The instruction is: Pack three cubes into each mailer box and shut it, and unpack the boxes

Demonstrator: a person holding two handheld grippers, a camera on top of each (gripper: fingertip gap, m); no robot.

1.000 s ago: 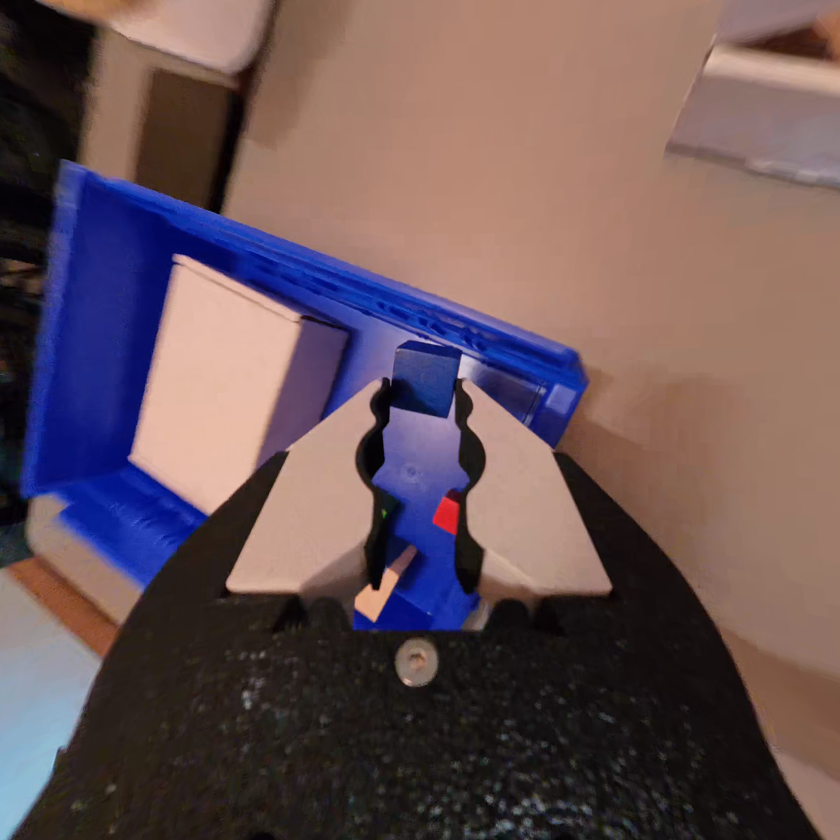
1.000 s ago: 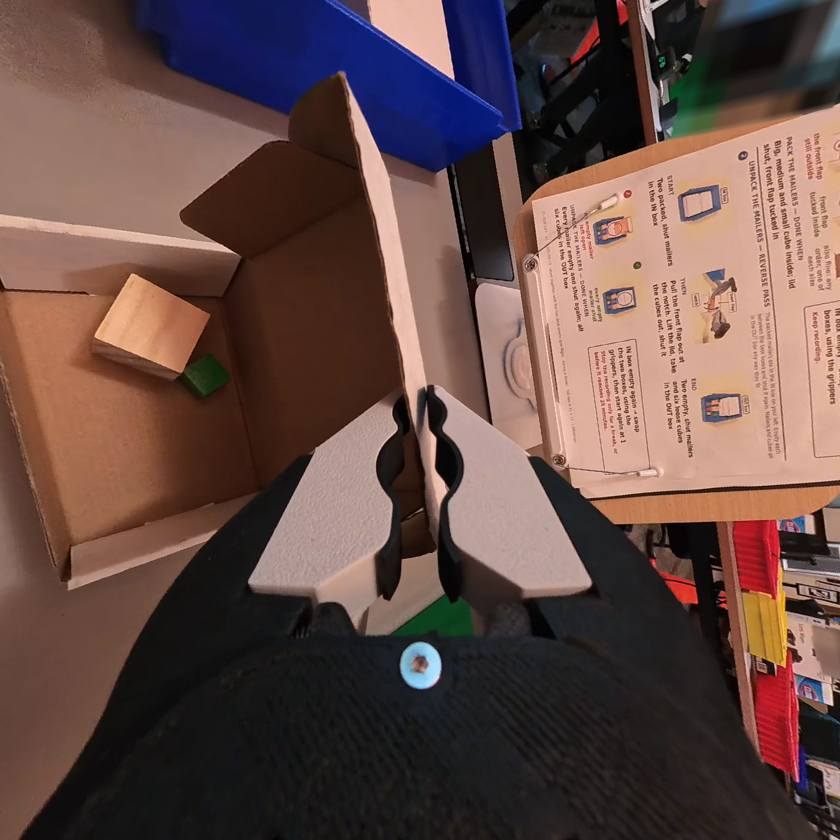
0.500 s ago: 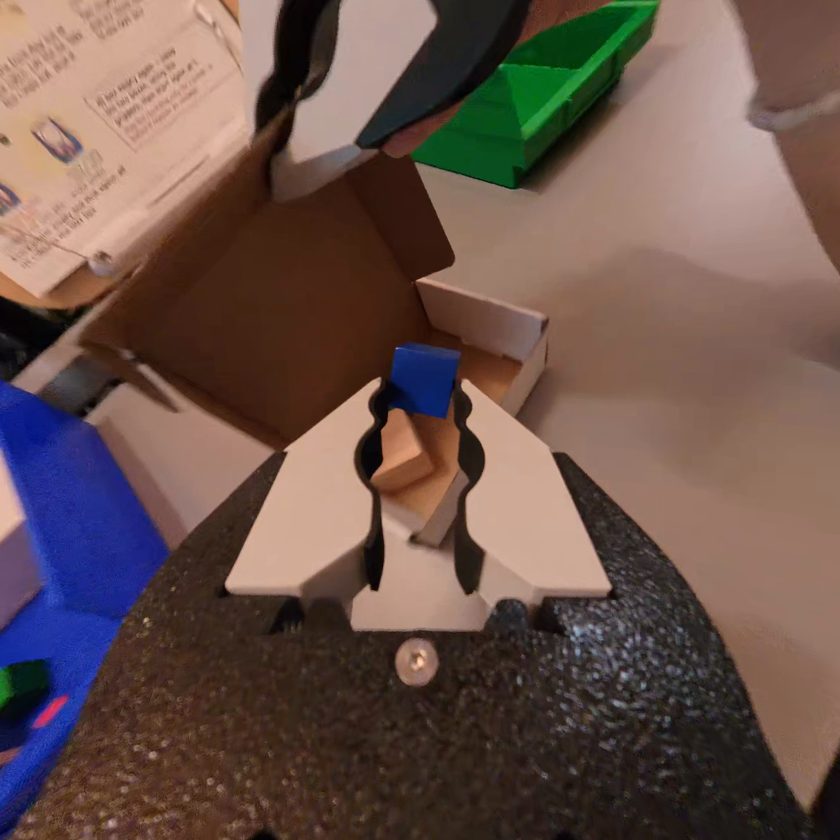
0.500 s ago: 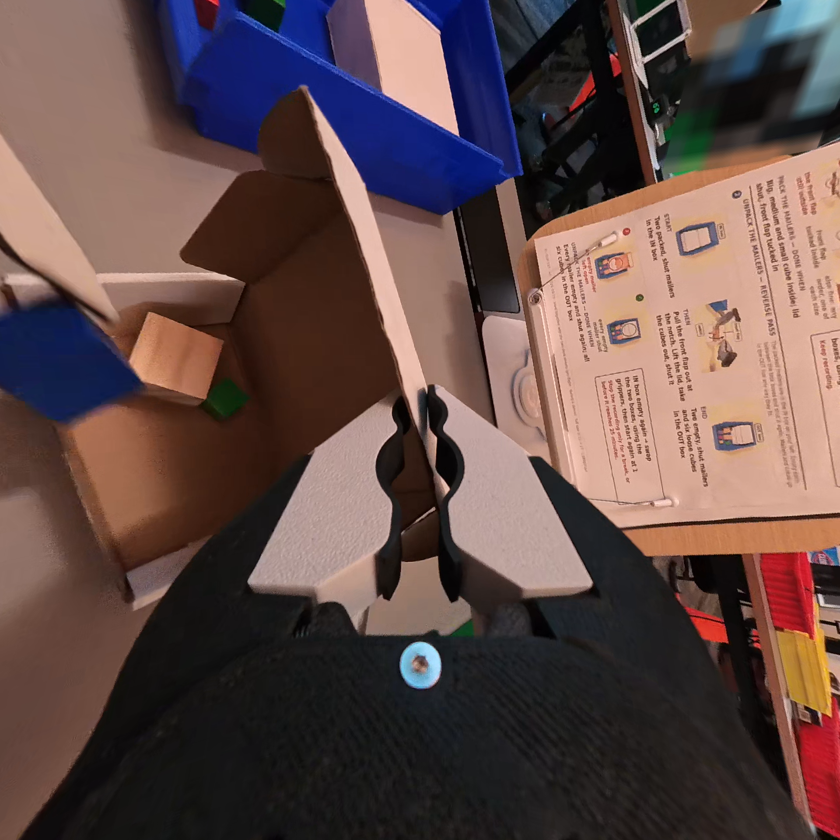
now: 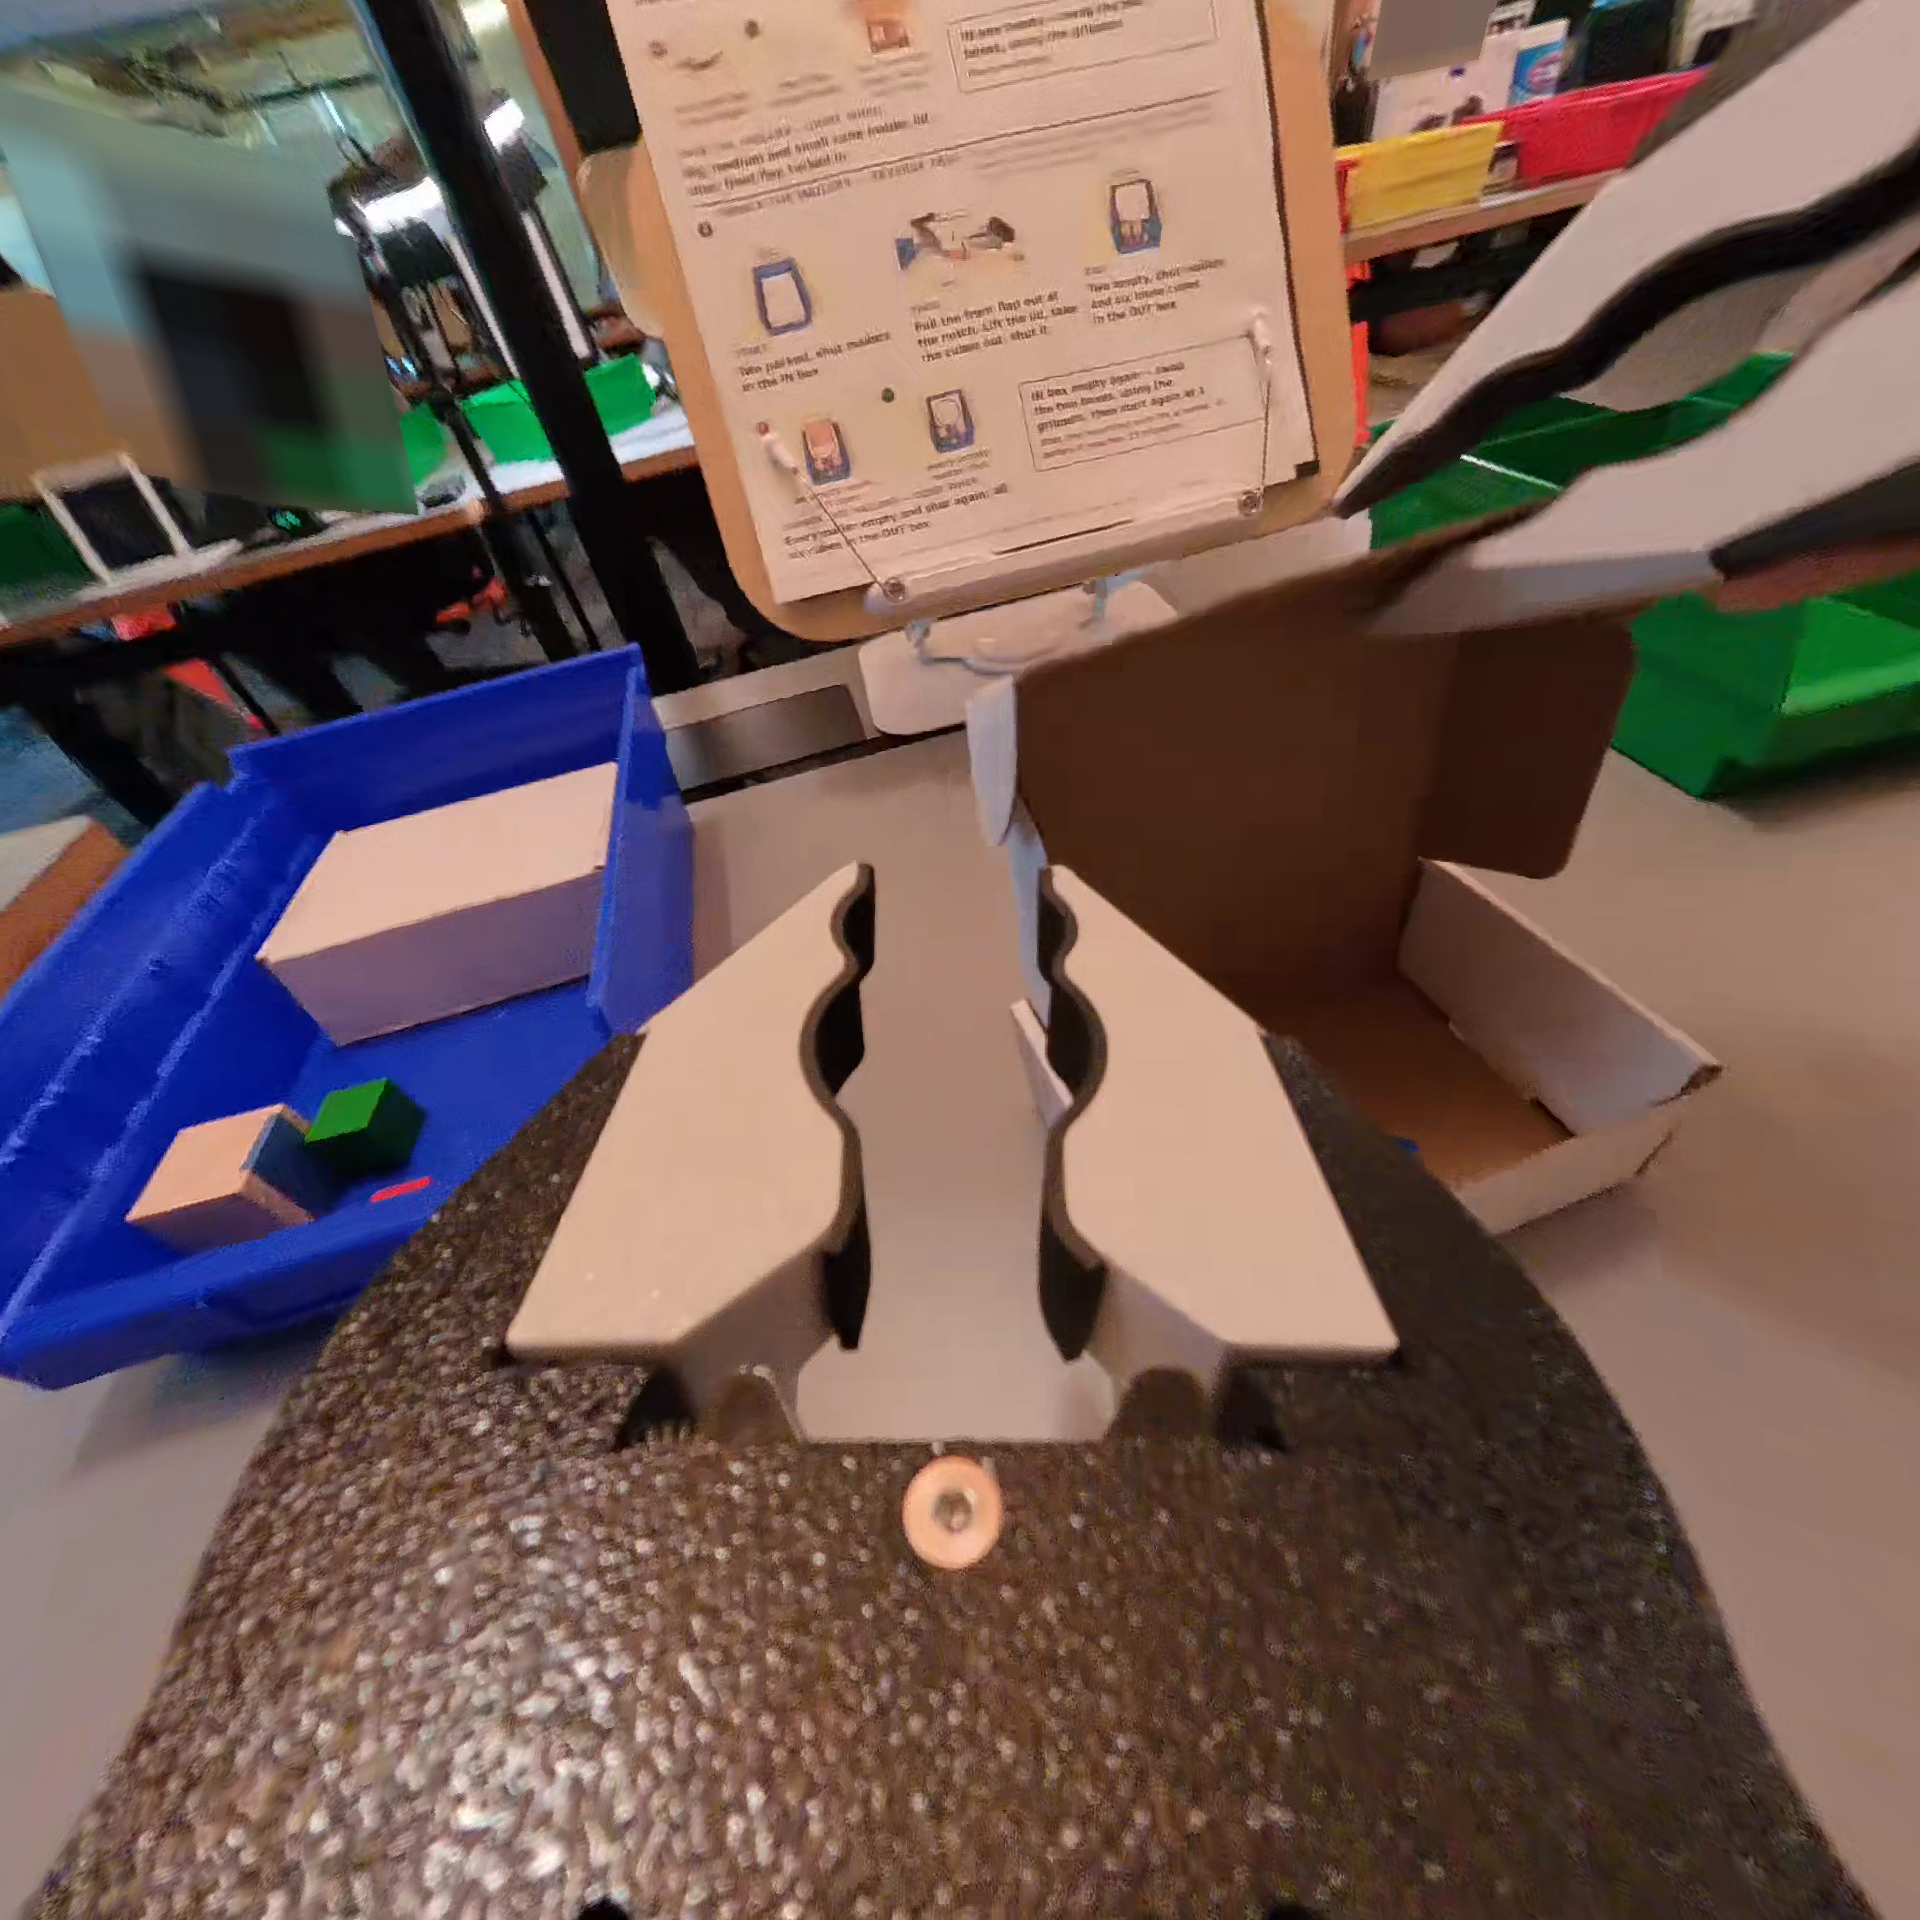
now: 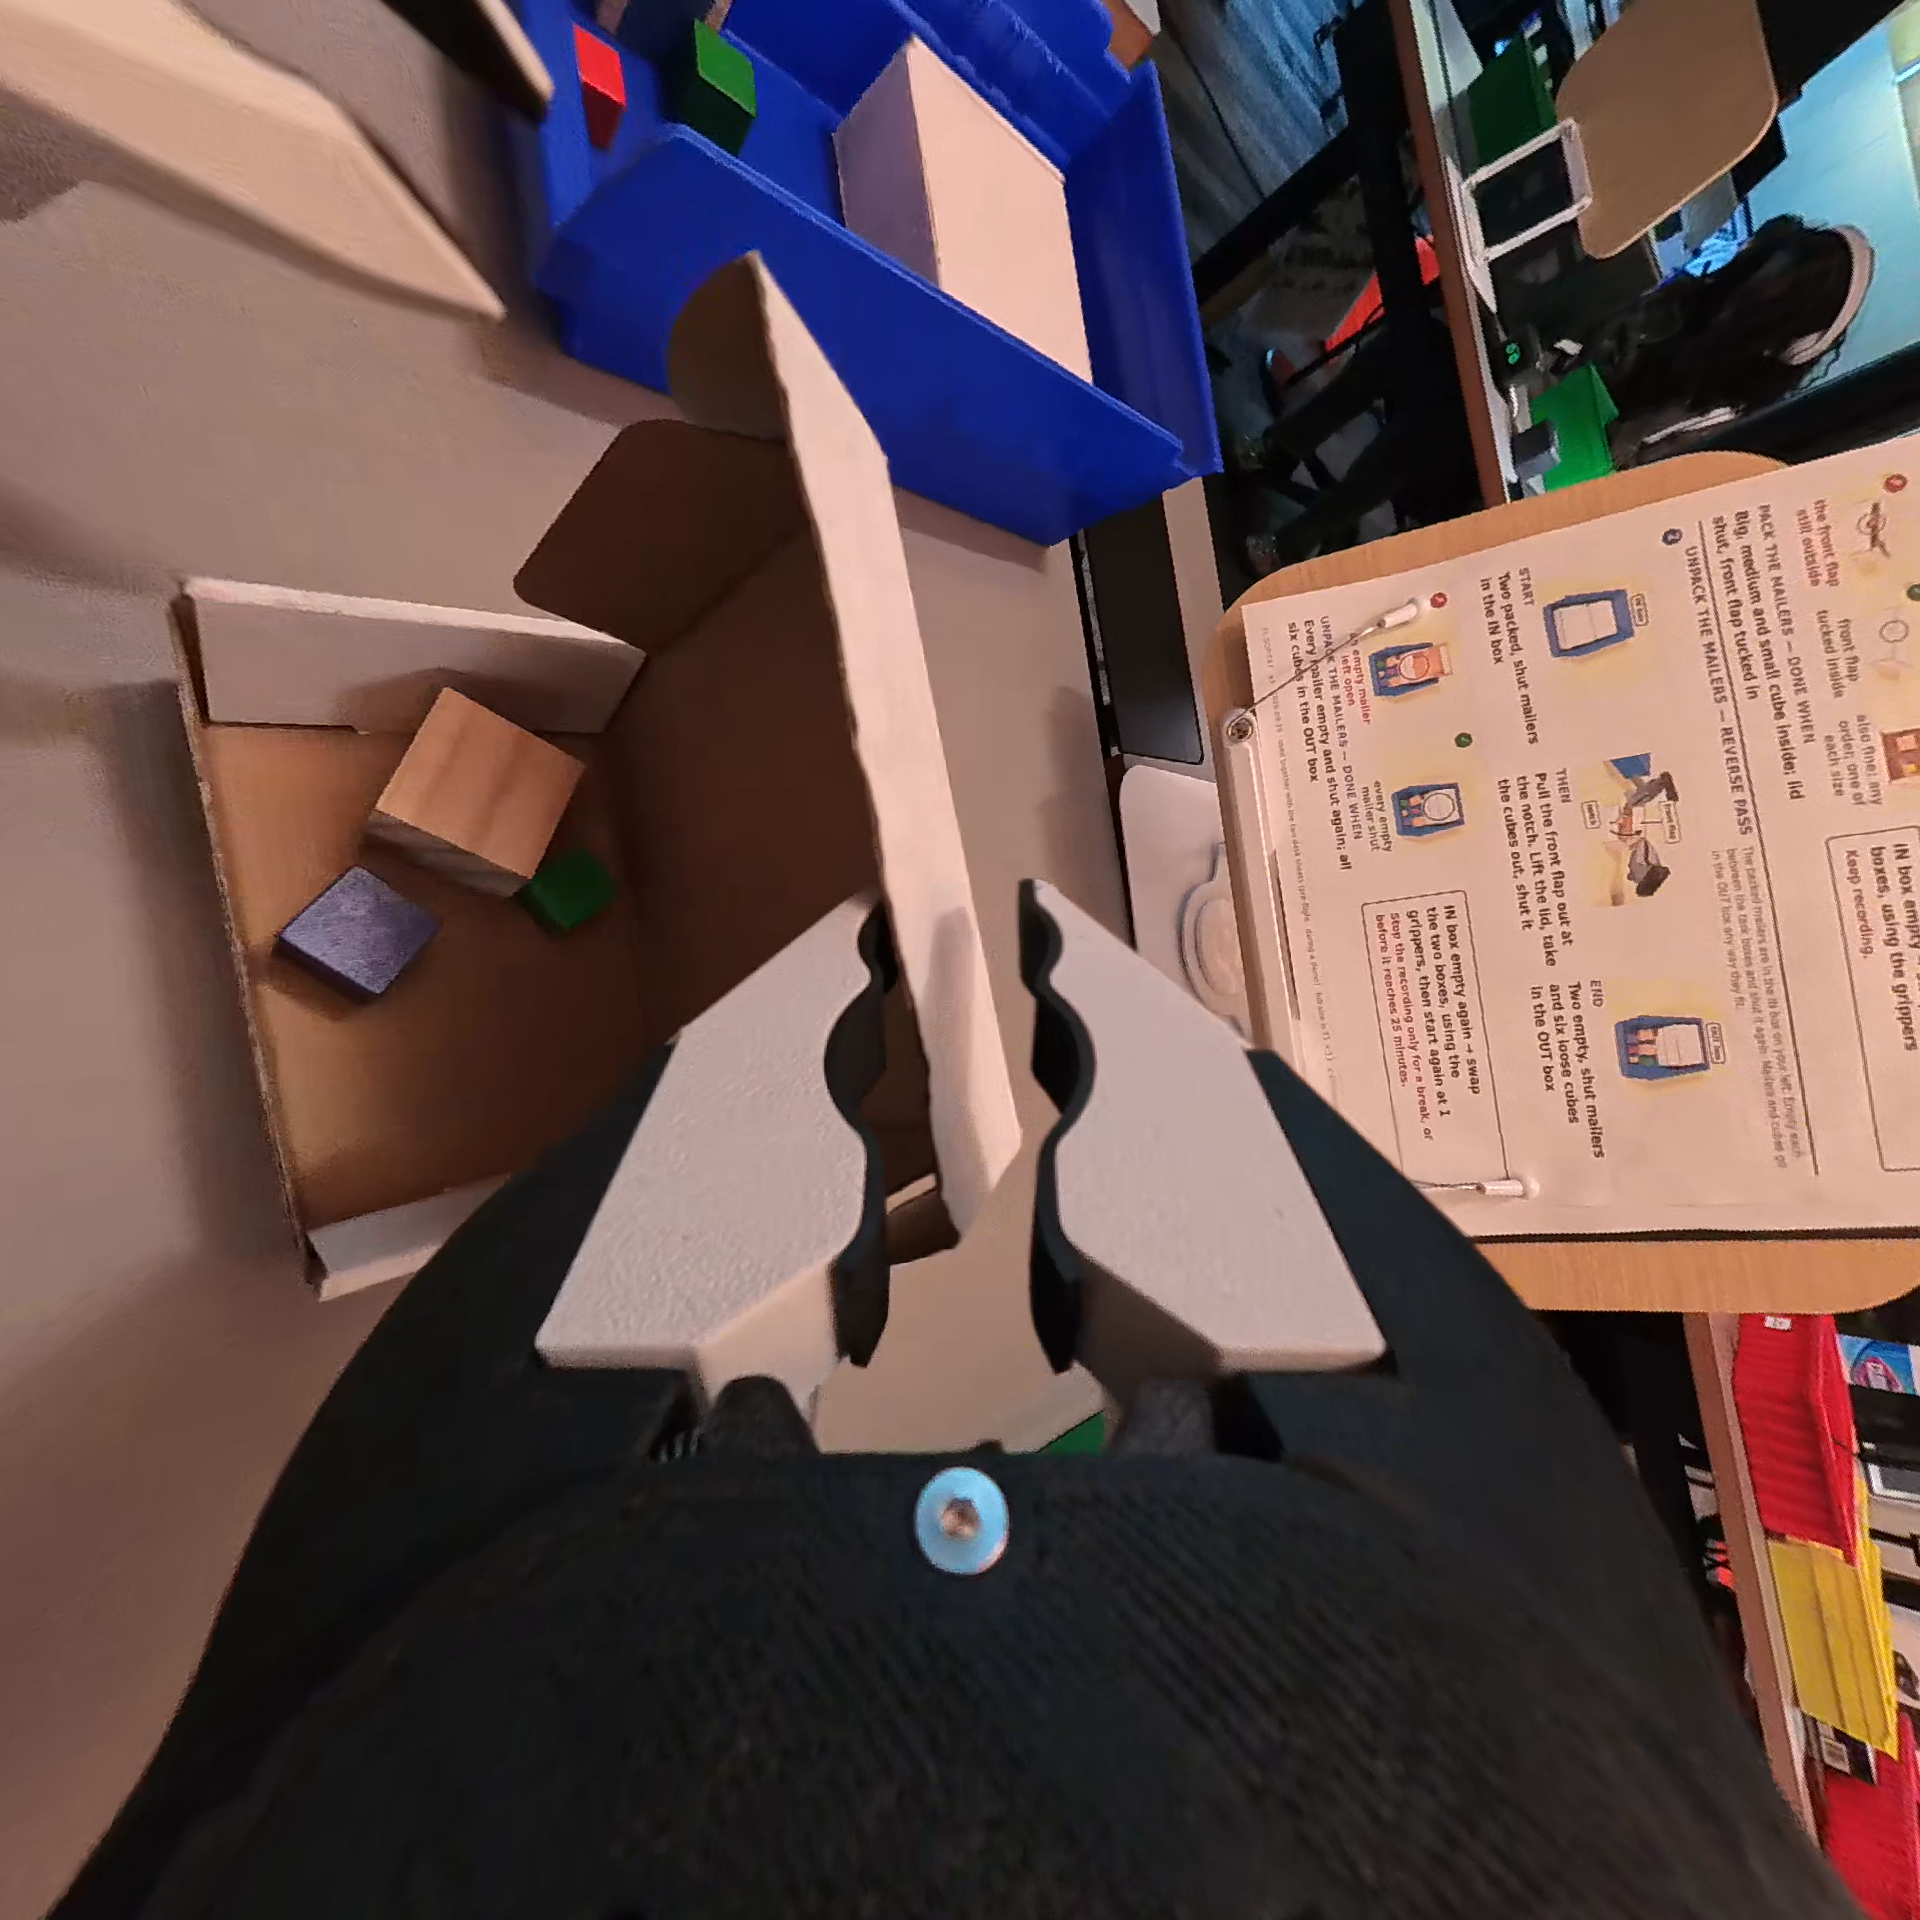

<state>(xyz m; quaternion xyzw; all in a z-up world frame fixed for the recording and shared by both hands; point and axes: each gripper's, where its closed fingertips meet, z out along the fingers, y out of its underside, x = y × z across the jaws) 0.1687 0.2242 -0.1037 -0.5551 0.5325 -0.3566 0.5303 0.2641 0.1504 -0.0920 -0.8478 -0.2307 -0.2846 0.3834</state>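
Mailer box (image 6: 436, 1039) sits open on the counter (image 6: 156, 436), just beside the blue bin (image 6: 883, 343), with its lid (image 6: 883, 727) standing upright. We judge it light, thin corrugated card: stiff along the panels, but quick to crease at the folds and likely to slide on the smooth counter if pushed. We would take the lid near its free edge and steady the tray wall as it folds down.

Inside lie three cubes. We see the big wooden cube (image 6: 478, 795) toward the far wall, the blue cube (image 6: 358, 932) just beside it, and the small green cube (image 6: 566, 888) touching the wooden one. We judge all three hard, light and easy to pinch on flat faces. So the packing of this box looks complete, and shutting it is what remains.

Our right claw (image 6: 951, 914) is spread a little around the lid's edge; the card leans against the left finger, and the right finger stands clear, so it is not clamped. Our left claw (image 5: 951, 883) is spread and holds nothing, hovering above the counter between bin and box.
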